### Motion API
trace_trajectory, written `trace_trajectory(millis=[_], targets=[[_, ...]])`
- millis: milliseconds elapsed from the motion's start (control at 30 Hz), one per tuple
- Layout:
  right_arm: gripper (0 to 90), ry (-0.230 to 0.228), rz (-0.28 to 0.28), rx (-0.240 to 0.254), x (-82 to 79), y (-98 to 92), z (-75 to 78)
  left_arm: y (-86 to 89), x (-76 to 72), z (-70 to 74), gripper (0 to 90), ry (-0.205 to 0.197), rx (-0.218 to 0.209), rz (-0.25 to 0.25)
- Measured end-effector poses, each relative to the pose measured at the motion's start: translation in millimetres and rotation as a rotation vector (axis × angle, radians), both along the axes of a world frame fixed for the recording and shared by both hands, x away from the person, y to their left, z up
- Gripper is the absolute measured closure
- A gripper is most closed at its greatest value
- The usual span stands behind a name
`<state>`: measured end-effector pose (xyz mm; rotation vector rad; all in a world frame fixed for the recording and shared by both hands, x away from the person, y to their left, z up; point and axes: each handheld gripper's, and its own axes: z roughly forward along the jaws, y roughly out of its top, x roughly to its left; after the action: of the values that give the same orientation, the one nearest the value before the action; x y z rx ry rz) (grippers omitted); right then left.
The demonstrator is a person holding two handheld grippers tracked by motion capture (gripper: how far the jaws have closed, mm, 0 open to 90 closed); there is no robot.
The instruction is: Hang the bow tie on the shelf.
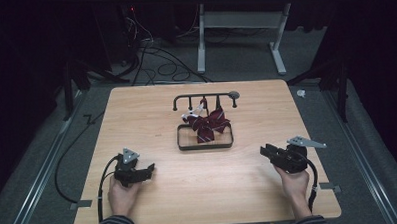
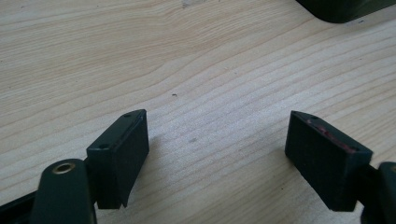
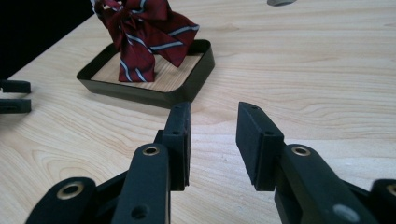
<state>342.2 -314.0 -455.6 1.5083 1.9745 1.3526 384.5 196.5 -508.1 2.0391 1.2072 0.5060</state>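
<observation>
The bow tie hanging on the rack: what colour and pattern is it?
The bow tie is dark red with thin pale stripes, clearest in the right gripper view.

We see a light wooden desk [image 1: 151,113] standing on grey carpeted floor [image 1: 324,57]. Beyond it we make out a white table frame [image 1: 200,42], loose black cables [image 1: 160,66] and a small white scrap [image 1: 301,93].

The room around the table [image 1: 139,204] is dark; only the wooden top is lit, evenly, from above. The high view is soft and grainy, the floor and cables murky. Both gripper views are brighter and warm. Near jaws are slightly blurred, wood grain sharp. Faint shadows lie under the jaws. The bow tie [image 3: 144,32] shows clear, with no glare on the tray [image 3: 140,95].
</observation>
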Motion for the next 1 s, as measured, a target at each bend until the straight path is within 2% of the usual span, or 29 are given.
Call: trace_trajectory(millis=[1000], targets=[[66.4, 0.081, -0.002, -0.082, 18.3, 17.3, -35.7, 0.1, 0.1, 0.0, 22.2, 0.001, -0.001, -0.001]])
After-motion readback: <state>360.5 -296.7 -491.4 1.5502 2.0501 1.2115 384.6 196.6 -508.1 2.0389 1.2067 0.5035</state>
